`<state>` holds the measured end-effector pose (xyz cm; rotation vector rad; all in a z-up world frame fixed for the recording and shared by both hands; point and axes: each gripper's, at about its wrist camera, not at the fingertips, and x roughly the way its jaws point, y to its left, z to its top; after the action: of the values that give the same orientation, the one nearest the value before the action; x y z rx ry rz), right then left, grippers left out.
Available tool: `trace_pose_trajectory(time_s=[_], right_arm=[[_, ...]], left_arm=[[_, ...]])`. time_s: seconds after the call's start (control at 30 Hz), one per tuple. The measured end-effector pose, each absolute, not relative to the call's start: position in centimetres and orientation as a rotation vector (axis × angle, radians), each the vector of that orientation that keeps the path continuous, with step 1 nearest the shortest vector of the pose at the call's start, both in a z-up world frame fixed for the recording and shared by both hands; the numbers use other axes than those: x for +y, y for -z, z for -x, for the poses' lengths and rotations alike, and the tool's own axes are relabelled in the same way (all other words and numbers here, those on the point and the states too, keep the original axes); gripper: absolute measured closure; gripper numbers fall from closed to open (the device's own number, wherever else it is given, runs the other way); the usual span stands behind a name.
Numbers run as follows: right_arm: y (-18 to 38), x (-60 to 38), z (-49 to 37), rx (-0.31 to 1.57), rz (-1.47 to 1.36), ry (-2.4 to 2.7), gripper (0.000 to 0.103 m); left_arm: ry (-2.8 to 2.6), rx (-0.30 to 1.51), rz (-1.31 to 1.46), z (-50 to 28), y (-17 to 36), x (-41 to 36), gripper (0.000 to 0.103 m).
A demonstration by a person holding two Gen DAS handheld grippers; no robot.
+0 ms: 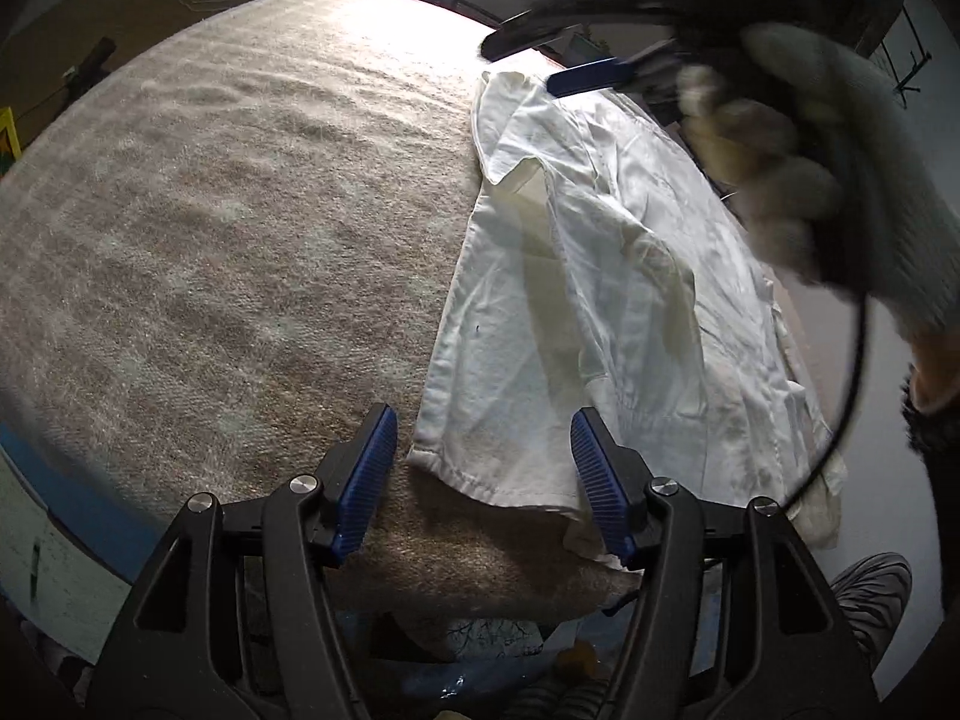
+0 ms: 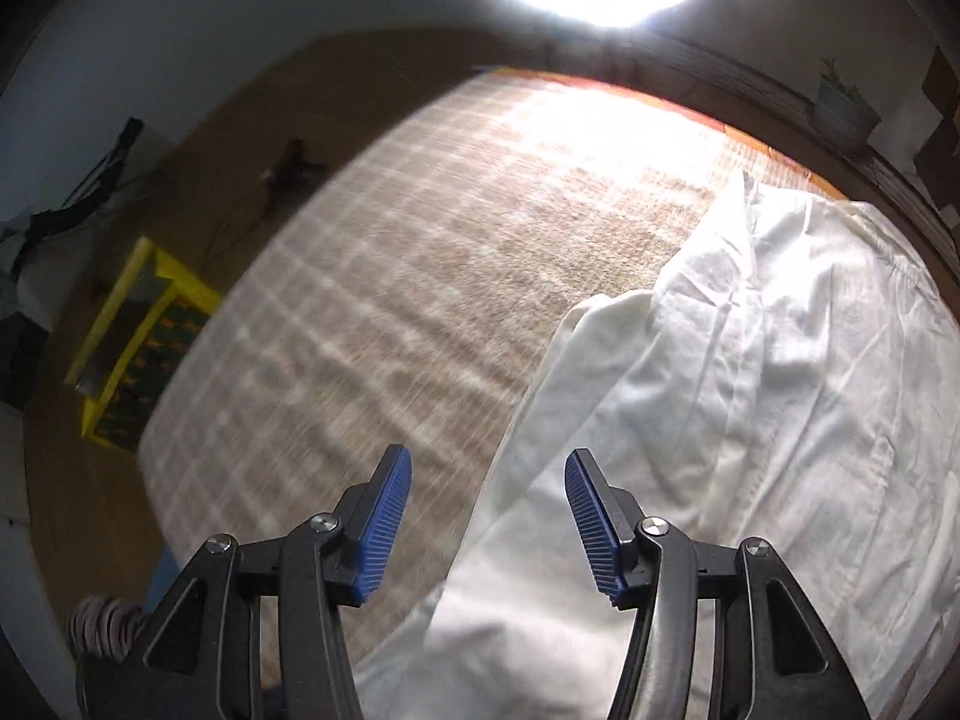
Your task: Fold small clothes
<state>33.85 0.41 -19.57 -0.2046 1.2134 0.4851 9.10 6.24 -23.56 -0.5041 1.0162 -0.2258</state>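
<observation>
Between the left tongs point(image 1: 483, 480), which stand wide and grip nothing, lies the near hem of the white garment point(image 1: 600, 276), spread along the blanket-covered surface point(image 1: 240, 210). Right tongs point(image 2: 489, 519) hover above the cloth, also wide and empty. One long side appears folded inward; further folds remain, by this judgement.

From my left tongs point(image 1: 483, 468), the garment point(image 1: 600, 276) lies ahead and to the right on the blanket point(image 1: 240, 210), its near hem between the open jaws. My right tongs point(image 2: 488, 507) hang over its left edge, with a crate point(image 2: 138, 336) on the floor far left.
</observation>
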Motion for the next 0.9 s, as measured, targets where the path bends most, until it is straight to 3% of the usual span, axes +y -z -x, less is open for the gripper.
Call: trace_pose_trajectory(time_s=[0.1,0.2,0.27,0.33,0.5,0.9], right_arm=[[21.7,1.3,-35.5,1.227,0.267,-0.423,0.049],[23.1,2.2,-36.6,1.242,0.333,-0.379,0.06],[23.9,2.4,-37.0,1.253,0.373,-0.36,0.087],[23.8,2.4,-37.2,1.237,0.383,-0.37,0.103],[21.1,0.3,-39.4,1.165,0.261,-0.349,0.103],[22.0,-1.1,-40.2,1.194,0.127,-0.394,0.103]], left_arm=[[0.241,1.014,0.484,-9.1,23.5,6.0,0.041],[0.253,1.014,0.484,-9.2,23.5,5.9,0.041],[0.26,1.014,0.492,-9.1,23.6,6.1,0.041],[0.267,1.013,0.494,-9.1,23.6,6.1,0.041],[0.304,1.009,0.516,-8.7,23.4,6.0,0.041],[0.294,1.01,0.601,-8.9,23.3,7.0,0.041]])
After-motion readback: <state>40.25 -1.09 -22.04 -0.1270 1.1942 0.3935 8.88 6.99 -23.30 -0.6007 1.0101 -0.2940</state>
